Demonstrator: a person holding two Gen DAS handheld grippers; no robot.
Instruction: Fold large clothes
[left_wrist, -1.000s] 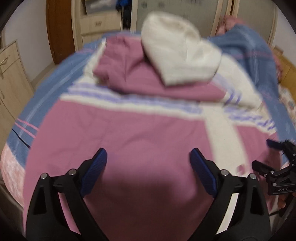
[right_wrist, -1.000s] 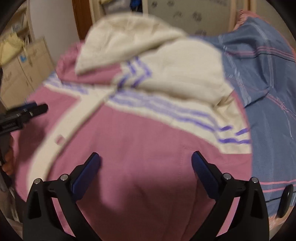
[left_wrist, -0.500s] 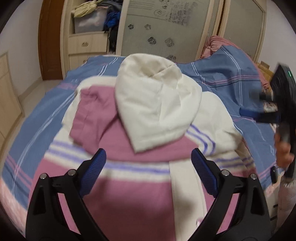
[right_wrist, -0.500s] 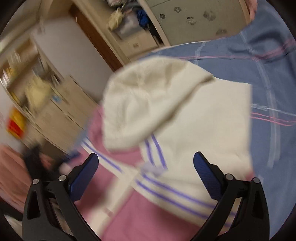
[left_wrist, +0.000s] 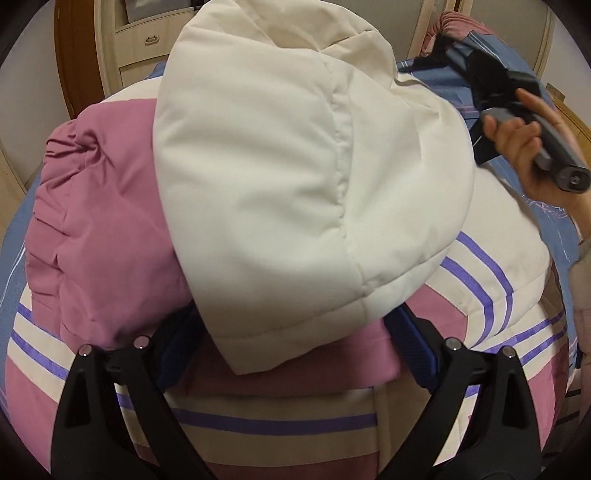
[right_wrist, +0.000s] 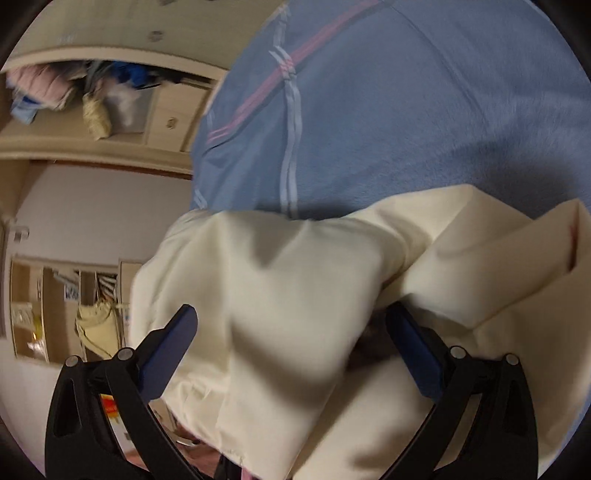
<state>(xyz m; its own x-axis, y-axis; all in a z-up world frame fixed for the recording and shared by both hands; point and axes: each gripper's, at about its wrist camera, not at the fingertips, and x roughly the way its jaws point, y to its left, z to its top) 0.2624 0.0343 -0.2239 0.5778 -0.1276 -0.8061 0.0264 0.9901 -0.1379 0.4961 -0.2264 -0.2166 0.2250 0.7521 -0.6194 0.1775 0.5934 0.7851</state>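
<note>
Both tools have moved up from the pink bottom part to the puffy cream hood (left_wrist: 295, 166) of the big pink-and-cream padded jacket (left_wrist: 110, 221), so the hood fold looks next. The left tool (left_wrist: 295, 354) is spread wide around the hood's tip at 6 o'clock, not pinching yet — the right tool (right_wrist: 291, 350) is wide too, with cream cloth between its fingers. The jacket lies on a bed with a blue striped sheet (right_wrist: 406, 110); wooden cupboards (left_wrist: 147, 37) stand at 11 o'clock.
</note>
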